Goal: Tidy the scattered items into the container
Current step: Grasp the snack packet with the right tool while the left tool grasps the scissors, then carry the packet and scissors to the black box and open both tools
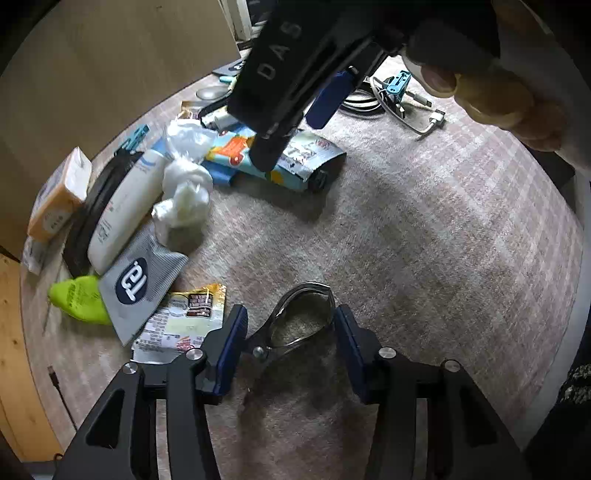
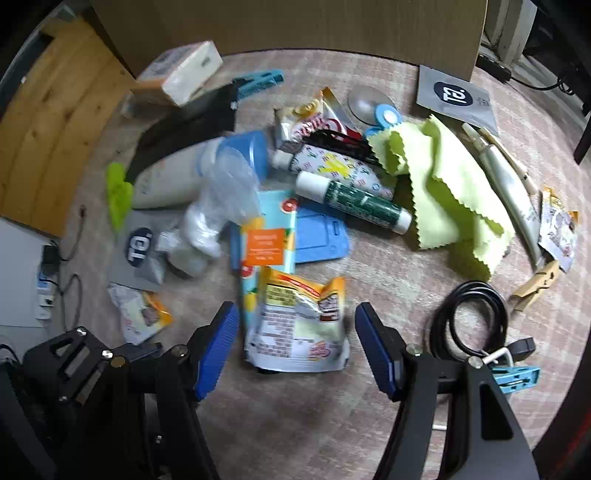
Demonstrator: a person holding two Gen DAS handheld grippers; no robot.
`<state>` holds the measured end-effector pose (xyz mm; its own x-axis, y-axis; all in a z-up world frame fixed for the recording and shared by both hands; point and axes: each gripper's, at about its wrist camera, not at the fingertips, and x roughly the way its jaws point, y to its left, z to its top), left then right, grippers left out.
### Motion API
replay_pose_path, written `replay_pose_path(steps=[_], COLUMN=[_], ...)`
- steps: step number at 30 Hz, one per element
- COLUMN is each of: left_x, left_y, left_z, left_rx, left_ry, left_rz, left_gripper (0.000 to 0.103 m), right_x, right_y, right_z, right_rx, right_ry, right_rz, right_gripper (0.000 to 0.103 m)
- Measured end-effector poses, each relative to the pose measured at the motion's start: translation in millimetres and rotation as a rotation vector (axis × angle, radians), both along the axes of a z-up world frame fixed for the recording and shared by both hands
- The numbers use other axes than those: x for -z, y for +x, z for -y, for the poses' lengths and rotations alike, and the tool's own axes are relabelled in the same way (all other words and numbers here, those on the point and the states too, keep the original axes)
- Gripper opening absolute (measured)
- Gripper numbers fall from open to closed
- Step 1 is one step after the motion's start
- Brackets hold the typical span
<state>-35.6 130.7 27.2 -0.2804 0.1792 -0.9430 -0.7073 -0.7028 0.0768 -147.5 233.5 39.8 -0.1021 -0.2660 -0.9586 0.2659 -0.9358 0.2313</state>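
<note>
Scattered items lay strewn over a cloth-covered tabletop [image 2: 369,424], in front of one cardboard box [image 2: 295,26] at its far edge, none of them seen inside it. Counted in the right wrist view: two grey sachets with a round dark logo [image 2: 458,99], two capped tubes [image 2: 354,203] lying side by side, one yellow-green cloth [image 2: 443,192], one white bottle [image 2: 170,181] with a blue cap, one coiled black cable [image 2: 469,317], two blue clothes pegs [image 2: 258,79], one wooden peg [image 2: 535,288] and one tissue pack [image 2: 188,70]. The right tongs [image 2: 297,310] pointed down with jaws spread wide, one on each side of a crumpled snack packet [image 2: 295,332], holding nothing. The left tongs [image 1: 291,314] stood partly open astride one small metal hinged tool [image 1: 308,288] lying on the cloth; its curved end sat right at one pad, while a gap showed at the other, so it was not gripped.
</note>
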Motion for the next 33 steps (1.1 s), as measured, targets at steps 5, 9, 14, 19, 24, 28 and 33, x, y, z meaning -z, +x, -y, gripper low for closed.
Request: replay_pose_path(steps=[5,9,14,19,24,28,33], left_x=[-0.4,-1.0,-1.9,-4.5,-13.5,-21.8,-36.2], left_y=[2.0,4.2,8.0,11.6,14.6,21.3,22.3], left_z=[2.5,1.5,1.6,1.9,0.8,-5.0,-12.0], left_rx=[-0.022,-0.051,-0.087,-0.135,-0.165,-0.178,-0.203], left_ry=[0.031,0.053,0.074,0.1,0.145,0.159,0.172], left_rz=[0.009,0.022,0.023,0.027,0.032,0.022,0.014], left_gripper=[0.037,0.026,0.026,0.026,0.026,0.026,0.026], right_x=[4.2,1.9,-1.6,-8.3,-11.7,-18.7,-38.4], right_y=[5.1,10.9,20.6,32.4,35.9,41.6,52.2], right_z=[-10.8,-12.9,-17.2,-26.0,-37.8,-46.2,-63.6], right_rx=[0.011,-0.007,-0.013,-0.014,-0.007,0.01,0.032], right_ry=[-0.043,-0.083,-0.101,-0.09,-0.11,-0.107,-0.098], right_rz=[0.024,0.031,0.025,-0.009,-0.036,-0.059,-0.122], right_gripper=[0.064,0.048,0.039,0.034,0.034,0.034,0.034])
